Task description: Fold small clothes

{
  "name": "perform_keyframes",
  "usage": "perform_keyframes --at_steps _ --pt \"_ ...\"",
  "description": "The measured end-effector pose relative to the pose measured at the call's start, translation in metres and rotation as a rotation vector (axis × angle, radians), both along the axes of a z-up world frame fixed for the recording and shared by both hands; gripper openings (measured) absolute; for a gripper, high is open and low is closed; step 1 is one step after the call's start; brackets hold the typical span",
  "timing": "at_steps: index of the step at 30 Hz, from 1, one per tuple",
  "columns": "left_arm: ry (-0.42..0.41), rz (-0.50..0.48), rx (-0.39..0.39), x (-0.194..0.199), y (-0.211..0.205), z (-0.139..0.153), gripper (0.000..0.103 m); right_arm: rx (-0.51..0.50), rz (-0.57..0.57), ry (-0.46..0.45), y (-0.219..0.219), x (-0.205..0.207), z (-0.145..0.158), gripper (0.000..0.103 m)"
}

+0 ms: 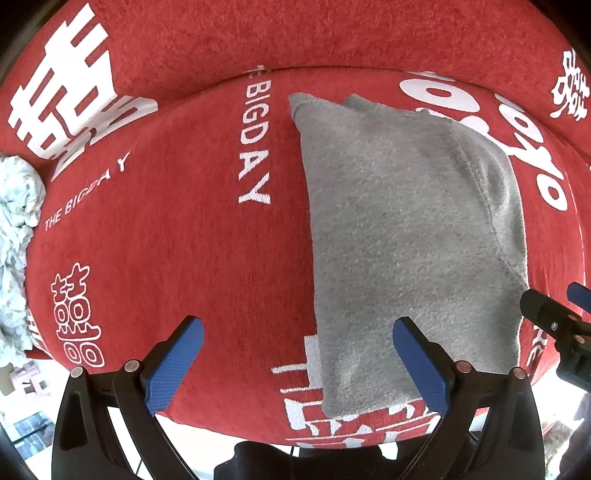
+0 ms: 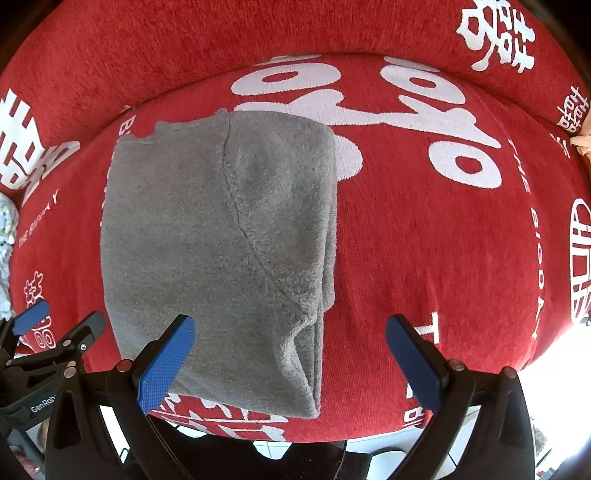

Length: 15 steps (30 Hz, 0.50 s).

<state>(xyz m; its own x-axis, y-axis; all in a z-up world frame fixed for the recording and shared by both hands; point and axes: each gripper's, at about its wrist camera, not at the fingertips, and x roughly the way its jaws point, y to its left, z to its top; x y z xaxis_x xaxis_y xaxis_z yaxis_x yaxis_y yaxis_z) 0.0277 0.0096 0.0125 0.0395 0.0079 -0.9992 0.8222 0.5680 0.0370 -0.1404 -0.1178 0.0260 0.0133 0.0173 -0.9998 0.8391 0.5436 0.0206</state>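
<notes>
A folded grey fleece garment (image 1: 402,229) lies flat on a red sofa seat cushion (image 1: 192,236) with white lettering. It also shows in the right wrist view (image 2: 218,243), with a curved seam across it and folded layers at its right edge. My left gripper (image 1: 297,332) is open and empty above the cushion's front, its right finger over the garment's near left part. My right gripper (image 2: 290,332) is open and empty, its left finger over the garment's near edge. The right gripper shows at the right edge of the left wrist view (image 1: 554,314); the left one shows at the left of the right wrist view (image 2: 59,321).
The red sofa backrest (image 1: 295,33) rises behind the seat. A crumpled pale patterned cloth (image 1: 16,236) lies at the cushion's left end. The cushion's front edge (image 2: 332,435) drops off just below the grippers, with floor beneath.
</notes>
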Motion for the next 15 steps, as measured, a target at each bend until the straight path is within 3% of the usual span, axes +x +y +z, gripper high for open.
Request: perform_keyframes --at_steps 15 --pt "-0.008 -0.003 -0.002 0.0044 -0.0020 -0.0006 0.102 -0.004 0.002 0.003 -0.0015 0.0023 0.0000 0.103"
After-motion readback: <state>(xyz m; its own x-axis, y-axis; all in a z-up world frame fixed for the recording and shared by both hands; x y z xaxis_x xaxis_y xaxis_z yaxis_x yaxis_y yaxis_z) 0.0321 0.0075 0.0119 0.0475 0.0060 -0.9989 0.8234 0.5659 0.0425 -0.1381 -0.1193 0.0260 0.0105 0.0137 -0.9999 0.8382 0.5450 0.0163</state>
